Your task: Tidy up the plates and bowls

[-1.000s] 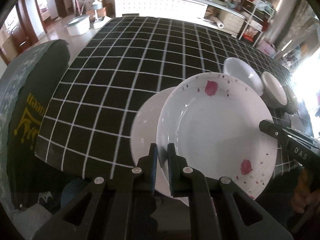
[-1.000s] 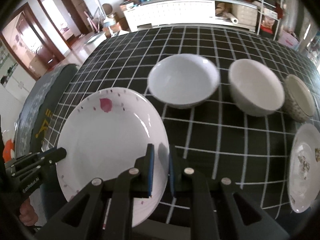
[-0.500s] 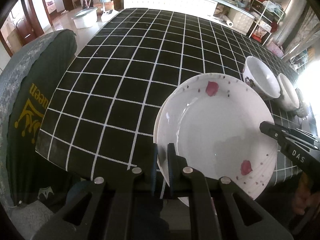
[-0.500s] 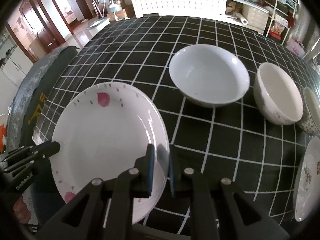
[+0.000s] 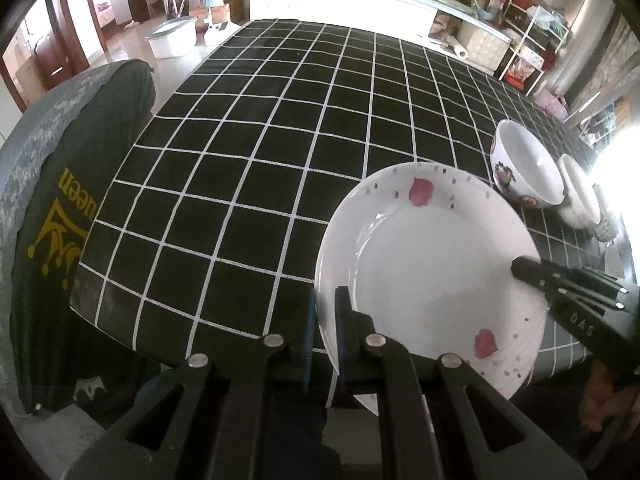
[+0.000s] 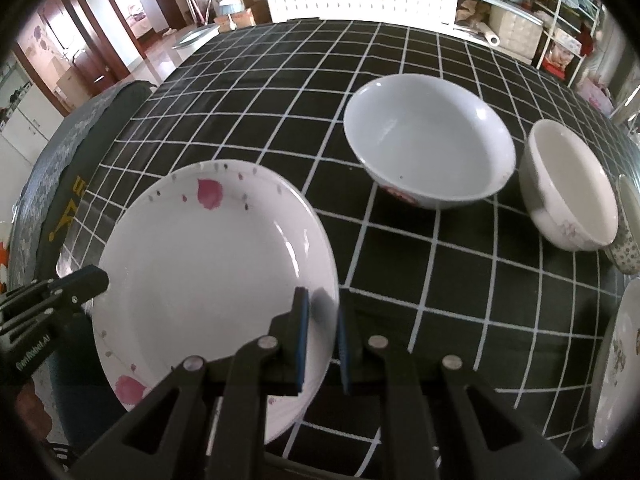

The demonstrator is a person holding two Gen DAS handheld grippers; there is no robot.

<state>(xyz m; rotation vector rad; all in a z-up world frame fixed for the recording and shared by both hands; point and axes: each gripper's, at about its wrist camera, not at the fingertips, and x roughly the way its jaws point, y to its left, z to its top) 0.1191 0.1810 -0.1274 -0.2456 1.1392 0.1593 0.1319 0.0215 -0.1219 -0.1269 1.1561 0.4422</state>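
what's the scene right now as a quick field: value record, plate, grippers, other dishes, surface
held item: white plate with pink petal marks
left gripper: shut on the plate's rim
right gripper: shut on the opposite rim
plate position: near corner of the table, over its front edge
other dishes: large white bowl, smaller bowl beside it, patterned bowl and flowered plate at the right edge of the view
surface: black tablecloth with white grid
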